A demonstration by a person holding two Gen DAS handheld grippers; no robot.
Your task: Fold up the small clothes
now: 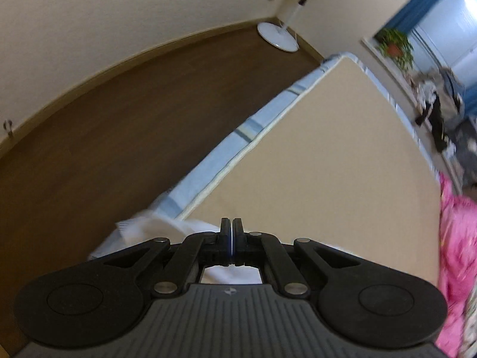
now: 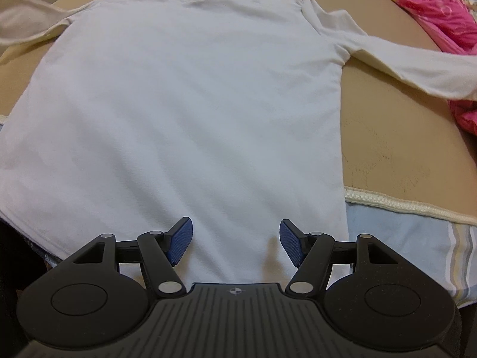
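A white long-sleeved shirt [image 2: 184,98] lies flat on the tan bed top [image 2: 396,149], its hem at the near edge. Its right sleeve [image 2: 417,71] stretches out sideways. Its left sleeve [image 2: 21,18] looks lifted and blurred. My right gripper [image 2: 235,241] is open just above the hem, with its blue pads [image 2: 180,241] apart and nothing pinched. My left gripper [image 1: 231,223] is shut, fingers pressed together. White cloth [image 1: 155,229] bunches right behind and under them, so it seems shut on the sleeve. The pinch itself is hidden.
A pink patterned quilt [image 1: 456,253] lies at the bed's far side, also seen as the quilt [image 2: 432,3]. The light blue striped mattress side [image 1: 214,155] drops to a dark brown floor [image 1: 119,125]. A white fan stand [image 1: 277,34] stands in the corner, with a plant [image 1: 396,46] on a sill.
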